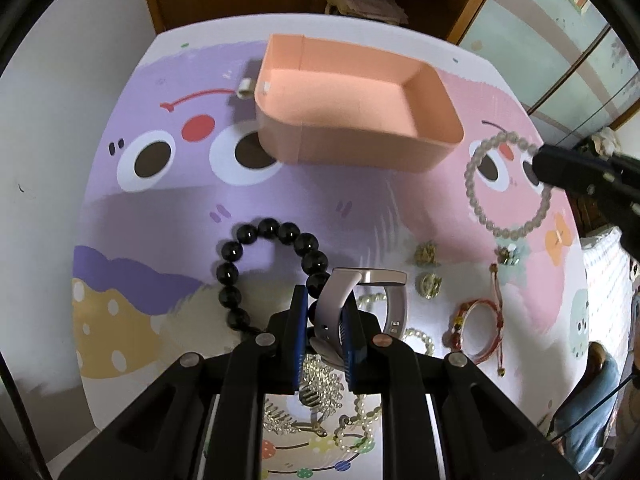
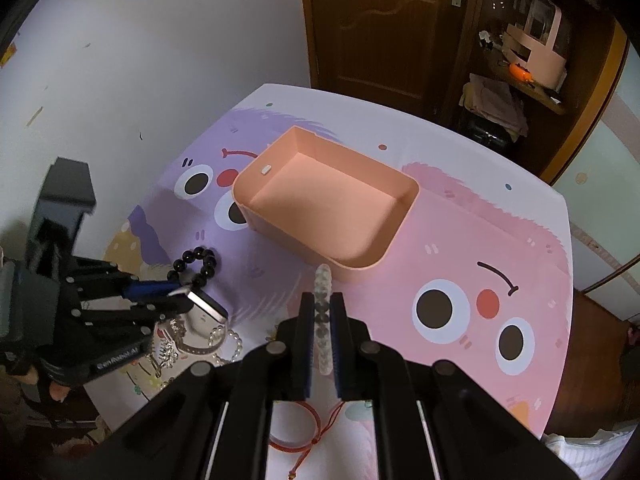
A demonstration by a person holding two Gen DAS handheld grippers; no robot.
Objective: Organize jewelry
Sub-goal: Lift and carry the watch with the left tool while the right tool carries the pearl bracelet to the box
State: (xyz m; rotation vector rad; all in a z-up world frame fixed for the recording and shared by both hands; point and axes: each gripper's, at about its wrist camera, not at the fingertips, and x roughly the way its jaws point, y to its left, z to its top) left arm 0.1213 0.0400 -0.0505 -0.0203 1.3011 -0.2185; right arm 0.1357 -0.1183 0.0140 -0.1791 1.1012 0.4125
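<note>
An empty pink box [image 1: 360, 96] [image 2: 332, 204] stands on the cartoon mat. My left gripper [image 1: 324, 304] is shut on a pale watch band [image 1: 340, 292], held above the mat; it shows in the right wrist view [image 2: 176, 292] with the watch [image 2: 206, 306]. My right gripper [image 2: 322, 312] is shut on a clear bead bracelet [image 2: 323, 304], held just in front of the box; in the left wrist view the bracelet [image 1: 476, 204] hangs from it at the right. A black bead bracelet [image 1: 276, 232] [image 2: 198, 262] lies on the mat.
Loose jewelry lies near the mat's front: red cord bracelets [image 1: 478, 328] [image 2: 304, 436], pearl strands [image 1: 360, 428], a silver sparkly piece [image 1: 320, 384], small gold charms [image 1: 426, 254]. A wooden door [image 2: 380, 28] and shelves [image 2: 520, 72] stand behind the table.
</note>
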